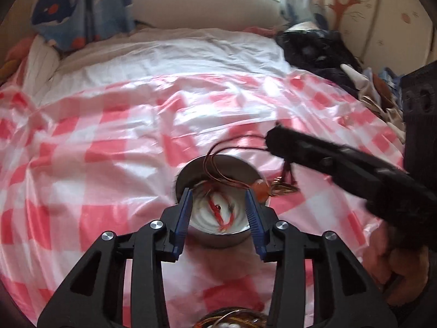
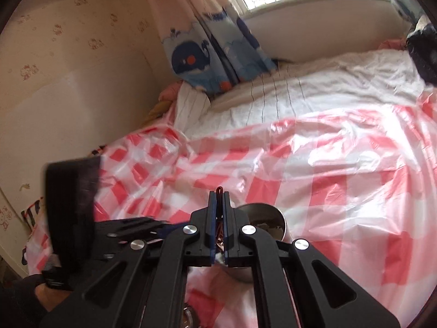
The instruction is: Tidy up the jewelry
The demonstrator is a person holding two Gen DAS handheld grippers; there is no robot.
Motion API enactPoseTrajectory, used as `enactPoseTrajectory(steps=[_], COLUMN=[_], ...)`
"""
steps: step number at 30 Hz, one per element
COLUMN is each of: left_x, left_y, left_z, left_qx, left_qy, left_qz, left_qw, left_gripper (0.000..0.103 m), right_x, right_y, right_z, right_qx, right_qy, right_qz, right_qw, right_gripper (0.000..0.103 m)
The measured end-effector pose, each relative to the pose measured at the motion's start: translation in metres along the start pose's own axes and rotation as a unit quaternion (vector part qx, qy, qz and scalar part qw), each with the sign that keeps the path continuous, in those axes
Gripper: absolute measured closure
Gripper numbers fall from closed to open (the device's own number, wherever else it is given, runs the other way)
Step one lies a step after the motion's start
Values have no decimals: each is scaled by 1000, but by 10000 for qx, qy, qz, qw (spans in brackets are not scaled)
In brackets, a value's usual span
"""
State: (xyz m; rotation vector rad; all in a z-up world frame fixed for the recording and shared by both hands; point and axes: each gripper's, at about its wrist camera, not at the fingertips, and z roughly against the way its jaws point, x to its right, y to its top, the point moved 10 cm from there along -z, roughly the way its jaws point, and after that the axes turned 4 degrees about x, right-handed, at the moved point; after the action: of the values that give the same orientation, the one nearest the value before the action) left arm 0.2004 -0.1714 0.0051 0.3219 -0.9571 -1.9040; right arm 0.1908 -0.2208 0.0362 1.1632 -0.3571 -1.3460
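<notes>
While the right hand-held gripper (image 2: 219, 195) pinches a dark red cord necklace (image 1: 235, 147) just above the steel bowl (image 1: 218, 199), its pendant (image 1: 260, 187) dangles at the bowl's right rim. Spread wide, the left hand-held gripper (image 1: 218, 199) straddles that bowl, which holds red-and-white jewelry (image 1: 221, 213).

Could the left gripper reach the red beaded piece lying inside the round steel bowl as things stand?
Probably yes. The left gripper is open, its jaws straddling the round steel bowl with the red beaded piece between them. Only the thin cord necklace held by the right gripper drapes across the rim.
</notes>
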Motion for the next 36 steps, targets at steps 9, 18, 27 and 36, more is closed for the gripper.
enactPoseTrajectory(steps=[9,18,27,36], left_x=[-20,-5,-1,-23], left_y=[-27,-99,-114,-122], left_z=[54,117,114,108], left_qx=[103,123,99,54], left_qy=[488,569,921,1324], left_qz=[-31,150,-37,49], left_qw=[9988,9982,9957,9912], left_gripper=[55,53,52,46], right_x=[14,-15,-18,-30], right_y=[-26,-94,-115,-122], right_z=[19,88,90,64], right_qx=[-239,-512,-521,-735], right_qy=[-732,-1133,-945,-428], right_qz=[250,884,596,417], right_qw=[9967,9883,9924,9955], right_gripper=[55,42,42,48])
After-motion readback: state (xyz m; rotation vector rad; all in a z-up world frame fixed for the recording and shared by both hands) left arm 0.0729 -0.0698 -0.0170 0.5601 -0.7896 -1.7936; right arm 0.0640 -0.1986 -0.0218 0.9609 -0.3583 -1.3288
